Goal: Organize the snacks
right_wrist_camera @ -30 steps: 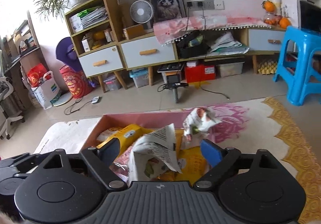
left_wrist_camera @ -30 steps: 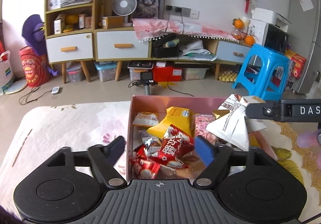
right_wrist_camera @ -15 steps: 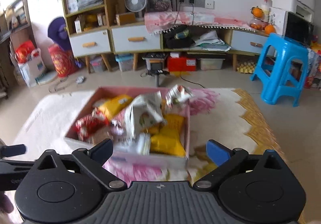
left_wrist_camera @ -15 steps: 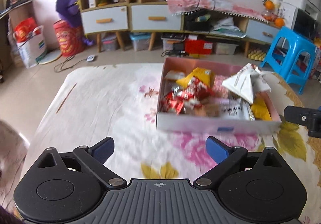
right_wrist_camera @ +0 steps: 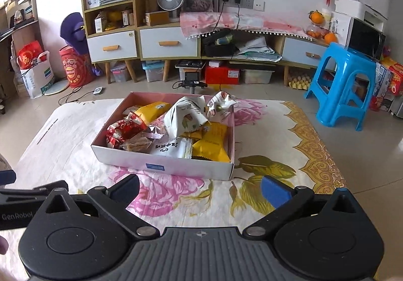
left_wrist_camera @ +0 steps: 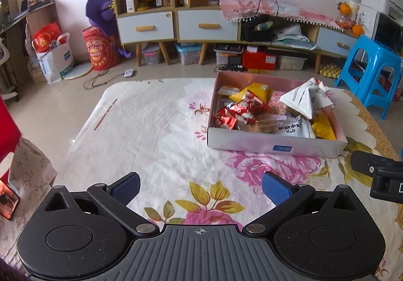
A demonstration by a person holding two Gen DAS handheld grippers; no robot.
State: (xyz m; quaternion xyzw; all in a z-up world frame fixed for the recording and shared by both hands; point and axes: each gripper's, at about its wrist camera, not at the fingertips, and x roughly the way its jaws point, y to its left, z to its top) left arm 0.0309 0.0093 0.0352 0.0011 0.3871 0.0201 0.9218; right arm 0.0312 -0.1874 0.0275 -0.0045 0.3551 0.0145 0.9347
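A shallow pink box point(left_wrist_camera: 274, 146) point(right_wrist_camera: 166, 164) sits on the floral tablecloth, filled with snack packets: red packets point(left_wrist_camera: 241, 111) point(right_wrist_camera: 124, 130), yellow packets point(left_wrist_camera: 254, 91) point(right_wrist_camera: 211, 143) and white packets point(left_wrist_camera: 306, 99) point(right_wrist_camera: 187, 116). My left gripper point(left_wrist_camera: 200, 186) is open and empty, low over the cloth, well short of the box, which lies ahead to the right. My right gripper point(right_wrist_camera: 200, 189) is open and empty, just short of the box's near wall. Part of the right gripper body shows at the right edge of the left wrist view point(left_wrist_camera: 377, 172).
The tablecloth point(left_wrist_camera: 151, 130) spreads wide to the left of the box. A phone point(left_wrist_camera: 7, 201) lies at the table's left edge. Beyond the table stand a blue stool point(right_wrist_camera: 345, 84), low cabinets point(right_wrist_camera: 166, 41) and storage bins on the floor.
Both grippers have pulled back from over the box toward the table's near side. The right gripper let go of the white packet, which now lies in the box.
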